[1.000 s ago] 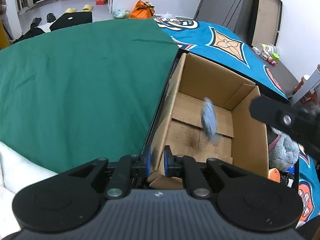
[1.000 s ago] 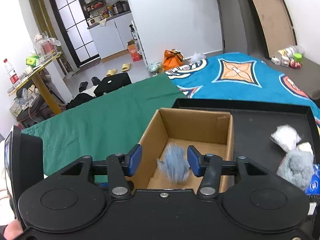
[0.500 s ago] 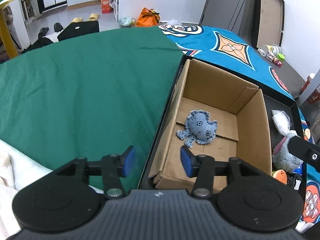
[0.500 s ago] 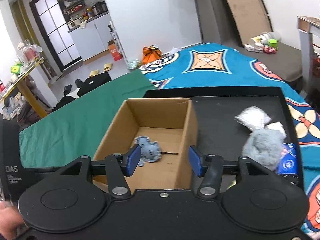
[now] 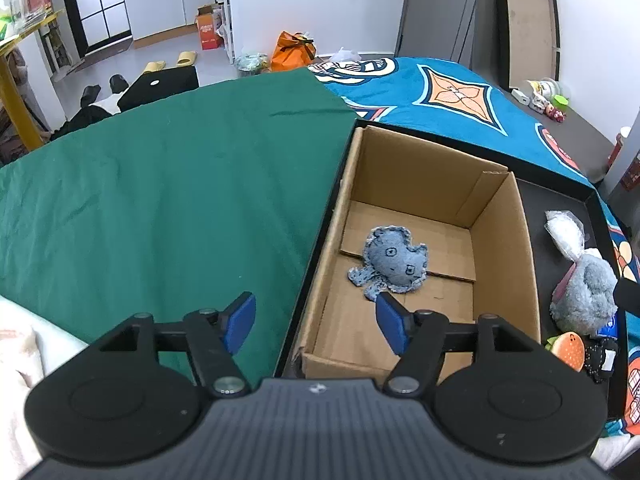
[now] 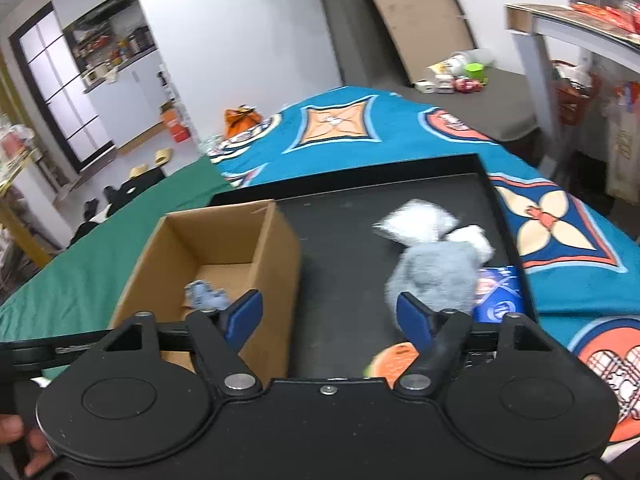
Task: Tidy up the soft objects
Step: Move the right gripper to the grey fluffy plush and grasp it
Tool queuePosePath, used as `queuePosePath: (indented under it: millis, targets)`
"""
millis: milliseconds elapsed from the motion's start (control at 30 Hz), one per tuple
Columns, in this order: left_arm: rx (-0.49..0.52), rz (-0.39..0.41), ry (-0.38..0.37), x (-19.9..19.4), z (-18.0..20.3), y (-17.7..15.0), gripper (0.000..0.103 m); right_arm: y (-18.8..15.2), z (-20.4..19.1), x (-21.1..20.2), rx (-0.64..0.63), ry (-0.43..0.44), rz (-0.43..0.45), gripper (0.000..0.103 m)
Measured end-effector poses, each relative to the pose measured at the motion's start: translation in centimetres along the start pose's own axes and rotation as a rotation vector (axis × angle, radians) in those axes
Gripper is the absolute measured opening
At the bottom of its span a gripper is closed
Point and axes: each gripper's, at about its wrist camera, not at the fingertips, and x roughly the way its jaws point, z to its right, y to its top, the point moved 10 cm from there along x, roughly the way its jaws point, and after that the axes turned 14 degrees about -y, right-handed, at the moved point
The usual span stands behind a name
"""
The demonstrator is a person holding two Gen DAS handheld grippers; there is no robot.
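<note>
A blue denim octopus toy [image 5: 394, 262] [image 6: 205, 295] lies on the floor of the open cardboard box [image 5: 500, 240] [image 6: 276, 256]. The box stands at the left end of a black tray [image 6: 344, 216] [image 5: 568, 208]. A grey plush toy [image 6: 436, 270] [image 5: 584, 292], a white stuffed bag [image 6: 416, 222] [image 5: 565, 229] and an orange burger-like toy [image 5: 568, 348] [image 6: 390, 362] lie on the tray to the right. My left gripper [image 5: 316, 322] hovers over the box's near left corner, jaws opening, nothing between them. My right gripper [image 6: 330, 316] hangs over the tray beside the box, jaws opening and empty.
Green cloth [image 5: 160, 200] covers the surface left of the tray; a blue patterned blanket [image 6: 360, 128] lies behind and to the right. A blue packet [image 6: 498, 292] sits at the tray's right wall. A hand [image 6: 24, 444] shows at the lower left.
The left gripper let go of the box wall and opened wide. The denim octopus dropped from the right gripper and came to rest in the box. The right gripper swung right over the tray and widened.
</note>
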Motion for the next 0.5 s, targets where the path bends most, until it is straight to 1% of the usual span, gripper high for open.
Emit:
queuePosePath:
  millis: [300, 500]
  targets:
    - [0.080, -0.020, 0.057, 0.8, 1.8, -0.2, 0.067, -0.7, 3.4, 2.4, 0.025, -0.060, -0.009, 0.083]
    - [0.146, -0.044, 0.102, 1.5, 3.0, -0.5, 0.068, -1.0, 5.0, 4.6, 0.059, -0.058, -0.026, 0.083]
